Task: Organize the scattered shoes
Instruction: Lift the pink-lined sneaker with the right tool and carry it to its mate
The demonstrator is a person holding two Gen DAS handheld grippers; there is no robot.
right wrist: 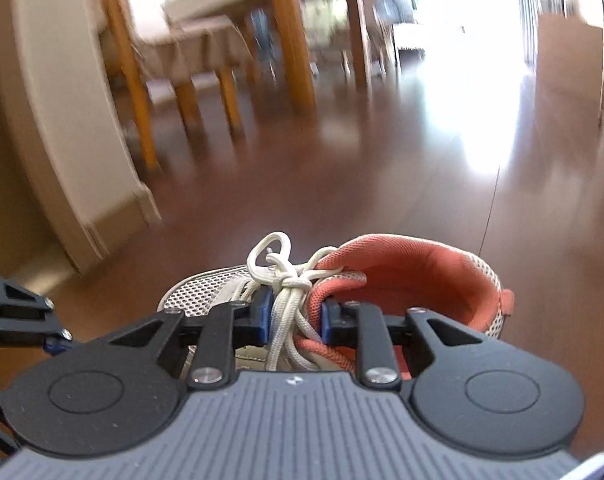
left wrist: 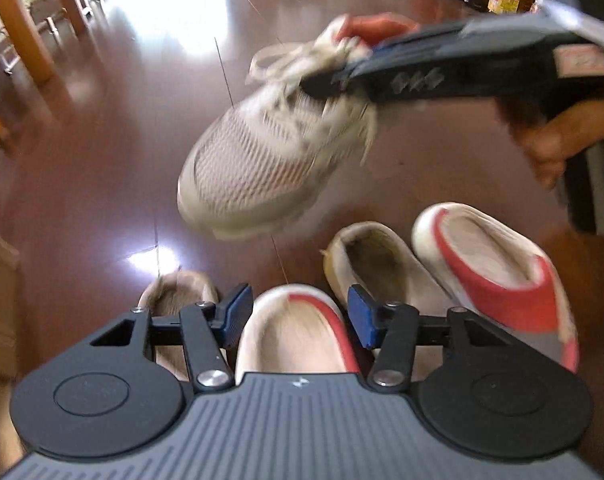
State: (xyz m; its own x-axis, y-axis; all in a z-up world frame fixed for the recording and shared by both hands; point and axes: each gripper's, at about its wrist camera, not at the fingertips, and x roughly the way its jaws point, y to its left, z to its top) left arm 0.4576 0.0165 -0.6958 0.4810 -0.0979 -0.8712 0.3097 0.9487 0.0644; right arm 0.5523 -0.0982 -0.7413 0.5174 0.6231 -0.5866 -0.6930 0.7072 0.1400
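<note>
Right gripper (right wrist: 294,320) clamped on the laces and tongue of a mesh sneaker (left wrist: 258,160), carried clear of the glossy brown floor (left wrist: 102,140). Left gripper (left wrist: 298,316) spread wide, holding nothing, poised over a red-trimmed slipper (left wrist: 298,332) in the row of slippers below. Apparently mid-transport; next, probably lowering the sneaker beside that row, toe aligned, before letting go.

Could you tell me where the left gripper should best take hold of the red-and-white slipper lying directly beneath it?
Probably the rounded rim of the red-and-white slipper, at the edge of its opening, coming straight down from above. The opening faces up between the fingers of the open left gripper, so one finger could go inside and one outside the wall. The beige slipper lies close beside it, leaving little room for a sideways approach.
</note>
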